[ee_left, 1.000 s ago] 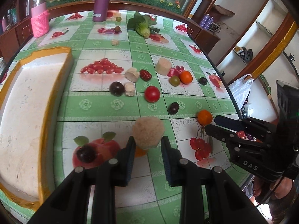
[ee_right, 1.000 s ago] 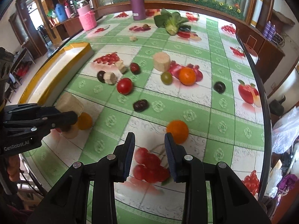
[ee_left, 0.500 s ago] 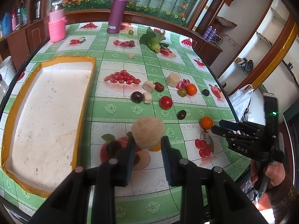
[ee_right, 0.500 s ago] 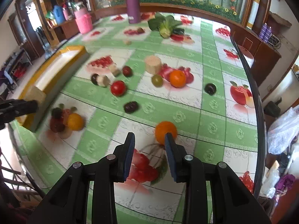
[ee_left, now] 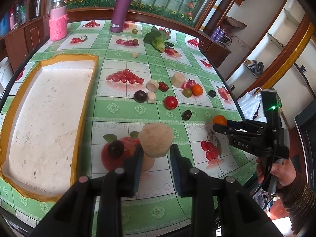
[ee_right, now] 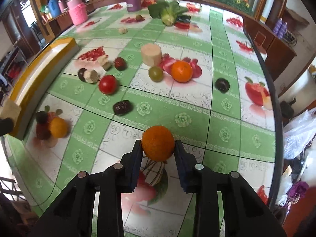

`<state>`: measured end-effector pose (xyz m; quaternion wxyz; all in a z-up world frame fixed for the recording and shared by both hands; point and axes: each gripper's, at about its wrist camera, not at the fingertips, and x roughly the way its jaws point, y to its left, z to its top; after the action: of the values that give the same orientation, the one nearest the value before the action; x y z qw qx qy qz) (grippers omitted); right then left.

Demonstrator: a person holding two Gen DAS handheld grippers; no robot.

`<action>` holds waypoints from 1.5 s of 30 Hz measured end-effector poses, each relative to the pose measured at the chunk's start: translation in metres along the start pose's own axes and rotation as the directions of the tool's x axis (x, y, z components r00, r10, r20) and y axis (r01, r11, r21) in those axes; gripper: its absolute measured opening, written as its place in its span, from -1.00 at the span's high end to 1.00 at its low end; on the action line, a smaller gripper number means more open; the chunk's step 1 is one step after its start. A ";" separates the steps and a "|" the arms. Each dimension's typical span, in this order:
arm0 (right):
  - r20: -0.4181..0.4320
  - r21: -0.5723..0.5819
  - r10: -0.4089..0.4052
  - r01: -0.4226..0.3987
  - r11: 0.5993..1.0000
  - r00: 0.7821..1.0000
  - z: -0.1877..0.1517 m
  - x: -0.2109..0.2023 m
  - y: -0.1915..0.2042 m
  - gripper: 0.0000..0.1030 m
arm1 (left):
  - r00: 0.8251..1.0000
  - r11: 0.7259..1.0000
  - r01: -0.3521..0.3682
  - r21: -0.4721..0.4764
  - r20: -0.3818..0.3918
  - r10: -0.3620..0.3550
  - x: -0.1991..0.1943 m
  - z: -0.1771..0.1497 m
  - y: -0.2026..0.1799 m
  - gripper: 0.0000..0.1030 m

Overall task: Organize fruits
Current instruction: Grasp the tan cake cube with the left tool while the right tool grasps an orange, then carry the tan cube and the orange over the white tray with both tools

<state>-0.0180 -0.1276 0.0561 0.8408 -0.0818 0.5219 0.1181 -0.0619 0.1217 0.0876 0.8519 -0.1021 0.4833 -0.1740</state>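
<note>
Two grippers are busy right now, and each one has something in it. Your left gripper (ee_left: 155, 155) is nearly closed and squeezes a pale round chunk (ee_left: 156, 141) up off the table. Your right gripper (ee_right: 158, 148) has just closed on a small orange (ee_right: 158, 143), with one pad on each side of it.

The orange is round and smooth. If you lift fast or tilt, it could slip out and roll. The table edge (ee_right: 275, 102) is near, off at 3 o'clock, so a dropped orange might fall to the floor.

The pale chunk is held only by its bottom part. It looks soft and crumbly, I think. Squeeze too hard and it may break. Hold too loose and it may tip out.

The white tray with the yellow rim (ee_left: 49, 106) sits at 9 o'clock from your left gripper. It looks like the place for the fruit, but I cannot be sure. Swing low and you could bump the dark plum (ee_left: 115, 148) just at 9 o'clock of the chunk.

More fruit waits at 12 o'clock: a red tomato (ee_left: 171, 102), another orange (ee_left: 197, 89) and a green fruit (ee_left: 187, 92). A dragged gripper would scatter them.
</note>
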 end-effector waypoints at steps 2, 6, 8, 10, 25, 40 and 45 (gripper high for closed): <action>0.027 -0.024 0.015 -0.014 1.000 1.000 0.005 -0.014 0.011 0.39 | 1.000 1.000 0.003 -0.009 0.012 -0.003 -0.005 0.001 0.003 0.42; 0.076 -0.067 0.086 -0.081 0.994 0.993 0.023 -0.036 0.041 0.39 | 0.999 1.000 -0.006 -0.031 0.040 0.007 -0.016 0.003 0.012 0.42; 0.092 -0.097 0.131 -0.122 0.988 0.987 0.034 -0.041 0.062 0.39 | 0.998 0.999 -0.012 -0.049 0.061 0.015 -0.024 0.003 0.020 0.42; 0.100 -0.134 0.174 -0.160 0.978 0.980 0.046 -0.043 0.085 0.39 | 0.996 0.997 -0.025 -0.069 0.080 0.030 -0.032 0.003 0.031 0.42; 0.018 -0.137 0.124 -0.120 0.983 0.992 0.021 -0.014 0.085 0.39 | 0.998 0.986 0.018 0.168 -0.058 -0.009 0.000 -0.022 -0.010 -0.23; 0.036 0.060 0.040 -0.042 0.997 0.999 -0.040 -0.025 -0.012 0.39 | 0.976 0.925 -0.025 0.378 -0.190 0.104 0.114 -0.013 -0.102 0.12; 0.048 0.047 0.051 -0.053 0.997 0.998 -0.044 -0.029 -0.013 0.39 | 0.978 0.956 -0.027 0.291 -0.190 0.086 0.118 -0.014 -0.092 0.33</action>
<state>-0.0642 -0.1551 0.0628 0.8513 -0.0450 0.5066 0.1291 -0.0363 -0.0090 0.0191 0.8091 0.0544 0.5392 -0.2272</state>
